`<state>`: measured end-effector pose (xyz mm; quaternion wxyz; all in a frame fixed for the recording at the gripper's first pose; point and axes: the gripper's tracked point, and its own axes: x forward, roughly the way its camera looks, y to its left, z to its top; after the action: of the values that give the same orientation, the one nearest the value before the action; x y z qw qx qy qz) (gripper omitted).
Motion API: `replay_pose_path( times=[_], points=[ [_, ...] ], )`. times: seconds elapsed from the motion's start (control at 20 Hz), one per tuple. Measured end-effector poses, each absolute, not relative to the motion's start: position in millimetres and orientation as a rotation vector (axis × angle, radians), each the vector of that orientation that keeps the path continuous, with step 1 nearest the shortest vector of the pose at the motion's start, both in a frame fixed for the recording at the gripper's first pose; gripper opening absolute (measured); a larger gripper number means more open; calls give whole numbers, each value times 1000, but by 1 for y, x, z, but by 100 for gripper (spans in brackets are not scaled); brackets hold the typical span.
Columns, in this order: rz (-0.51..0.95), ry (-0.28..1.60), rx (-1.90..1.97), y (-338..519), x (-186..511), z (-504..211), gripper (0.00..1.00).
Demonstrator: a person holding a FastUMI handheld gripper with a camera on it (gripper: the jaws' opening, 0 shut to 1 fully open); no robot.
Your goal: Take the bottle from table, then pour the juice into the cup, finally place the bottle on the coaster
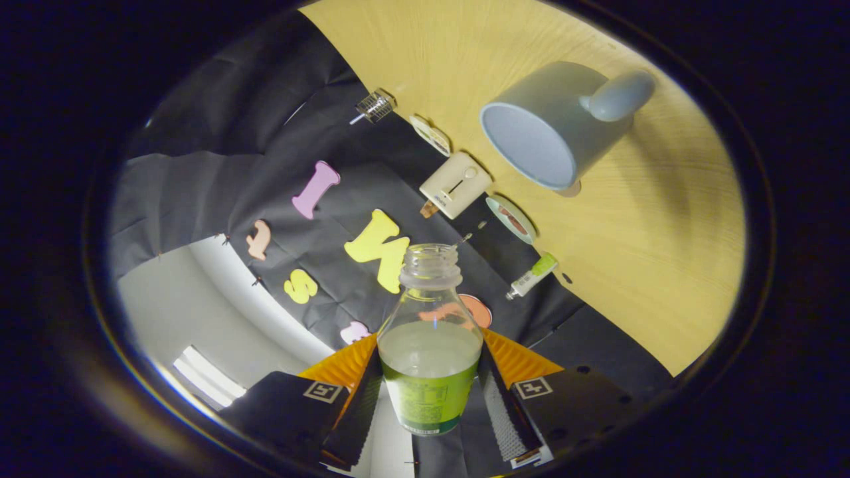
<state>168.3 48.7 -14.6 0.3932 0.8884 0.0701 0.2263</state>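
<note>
black tool, two flat black fingers with finely ribbed inner pads, orange ridged panels behind them at 10 and 2 o'clock, a square white-framed marker on each black block beside the fingers

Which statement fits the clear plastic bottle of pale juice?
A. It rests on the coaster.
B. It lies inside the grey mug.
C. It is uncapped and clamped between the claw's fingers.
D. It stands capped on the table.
C: the clear plastic bottle has an open neck, and the claw presses both its sides.
</note>
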Motion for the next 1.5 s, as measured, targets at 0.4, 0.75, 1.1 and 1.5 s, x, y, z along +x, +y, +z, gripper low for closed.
replay_pose_path(
  times=[0.4,0.75,1.1,1.5],
  points=[
    [621,119,2341,31,164,2,79],
    [704,60,2366,17,154,16,79],
    [699,90,2354,24,155,6,79],
    [550,200,2043,46,164,-32,79]
  ],
)
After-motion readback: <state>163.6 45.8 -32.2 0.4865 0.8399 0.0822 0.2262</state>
